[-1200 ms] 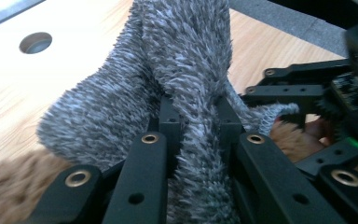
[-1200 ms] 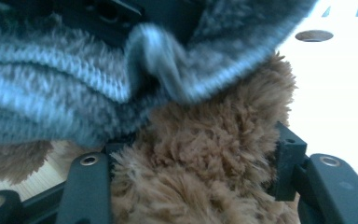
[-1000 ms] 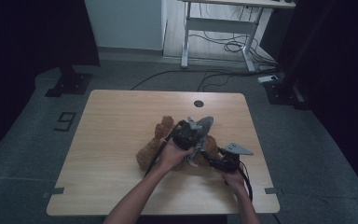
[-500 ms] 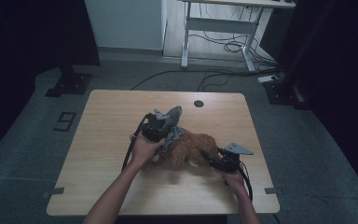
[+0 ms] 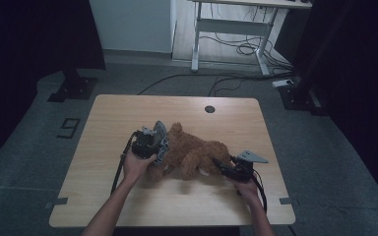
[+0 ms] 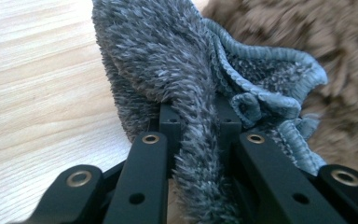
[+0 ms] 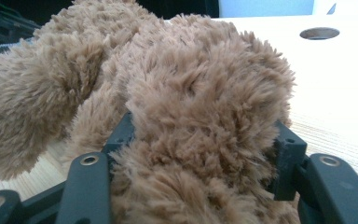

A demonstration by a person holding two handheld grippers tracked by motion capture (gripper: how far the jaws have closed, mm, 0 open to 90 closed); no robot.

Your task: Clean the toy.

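Observation:
A brown teddy bear (image 5: 192, 152) lies on its side in the middle of the wooden table (image 5: 103, 118). My left gripper (image 5: 153, 145) is at the bear's left end, shut on a grey-blue fluffy cloth (image 5: 161, 142). In the left gripper view the cloth (image 6: 168, 56) is pinched between the jaws of the left gripper (image 6: 198, 116), with the bear's fur (image 6: 345, 46) just behind it. My right gripper (image 5: 221, 166) is at the bear's right end. In the right gripper view a thick furry limb of the bear (image 7: 191, 93) is clamped by the right gripper (image 7: 205, 140).
A round cable hole (image 5: 209, 108) sits near the table's far edge, also visible as the hole (image 7: 319, 32) beyond the bear. Bare tabletop (image 6: 37, 93) lies to the left of the cloth. A white desk frame (image 5: 226, 29) and floor cables (image 5: 236, 49) stand behind the table.
My left gripper has carried the cloth leftward and slightly down across the bear, from its right side to its left end. The right gripper has stayed put on the bear.

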